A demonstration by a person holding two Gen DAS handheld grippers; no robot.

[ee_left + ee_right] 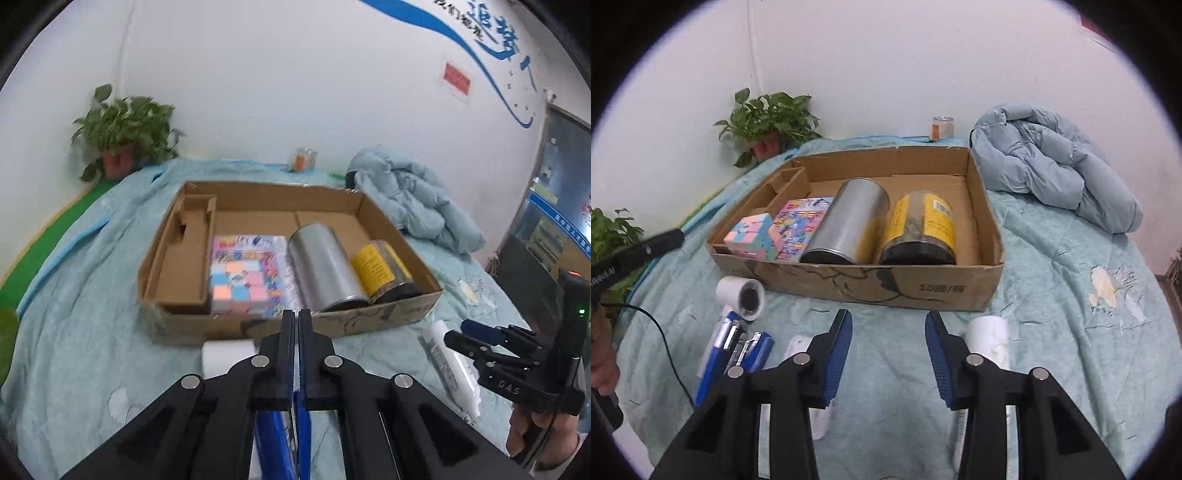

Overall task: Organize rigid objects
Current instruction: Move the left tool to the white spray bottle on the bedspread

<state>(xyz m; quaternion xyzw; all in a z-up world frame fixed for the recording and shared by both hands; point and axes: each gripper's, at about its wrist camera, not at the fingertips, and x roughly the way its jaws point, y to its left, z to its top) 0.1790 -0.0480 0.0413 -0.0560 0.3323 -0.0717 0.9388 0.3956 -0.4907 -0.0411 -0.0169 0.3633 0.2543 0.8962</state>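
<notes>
Closest to my lens, left gripper: jaws pressed together, nothing visibly held at the tips, though a blue stapler lies under my arms, so I can't say whether it touches. Right gripper: jaws apart, nothing between them, hovering over the cloth

Largest first, out from my fingertips:
- teal bedspread, soft and wrinkled, under everything
- cardboard box just ahead of both grippers, open top, near wall facing me
- silver can on its side inside the box, long axis running away from me, dark end toward my right gripper. Stiff, smooth, probably slippery; would roll. I'd take it across the barrel near the middle
- yellow-labelled jar touching the can's right side, same axis, dark end toward me. Looks clear-walled; gentle squeeze
- colourful flat pack and pastel cube puzzle to the left of the can, light and blocky
- white tube outside the box, between my two grippers, long axis roughly toward the box. Soft-walled, light; grip mid-body
- white roll left of my right gripper, open end facing me; a second white roll just beside its right finger. Light, crushable

Judgement: loose items outside the box remain to be put away
</notes>
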